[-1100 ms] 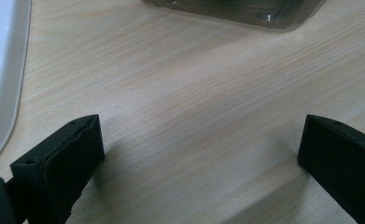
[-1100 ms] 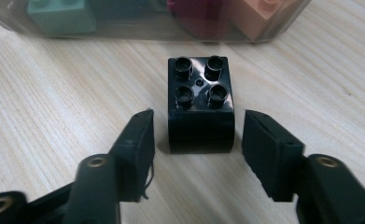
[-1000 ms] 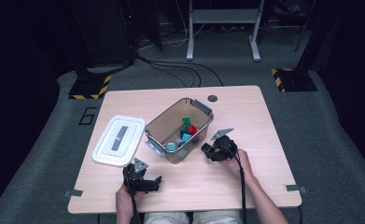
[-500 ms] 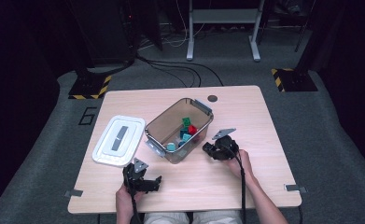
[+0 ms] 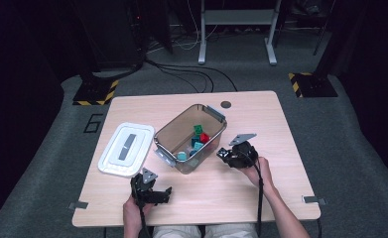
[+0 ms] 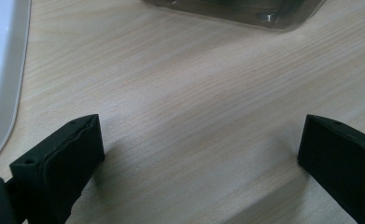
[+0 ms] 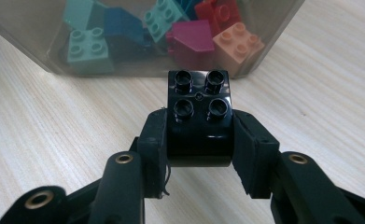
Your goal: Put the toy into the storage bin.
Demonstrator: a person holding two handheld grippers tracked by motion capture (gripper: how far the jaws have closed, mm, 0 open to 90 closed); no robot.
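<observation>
- Left gripper (image 5: 165,192), nearest the person, rests low over the table (image 5: 281,198), jaws spread, nothing between.
- Right gripper (image 7: 198,140) clamps a black brick (image 7: 199,109) just before the clear bin (image 5: 167,134).
- No readable writing on brick or bin.

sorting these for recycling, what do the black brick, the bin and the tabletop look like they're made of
Black brick: glossy hard plastic, highlights on its studs.
Bin: smoky see-through plastic, the bricks show through its wall.
Tabletop: pale wood or wood-look laminate, matte, straight grain lines.

Black brick (image 7: 199,116), teal, red, peach bricks (image 7: 238,45); white lid (image 5: 126,148).
</observation>
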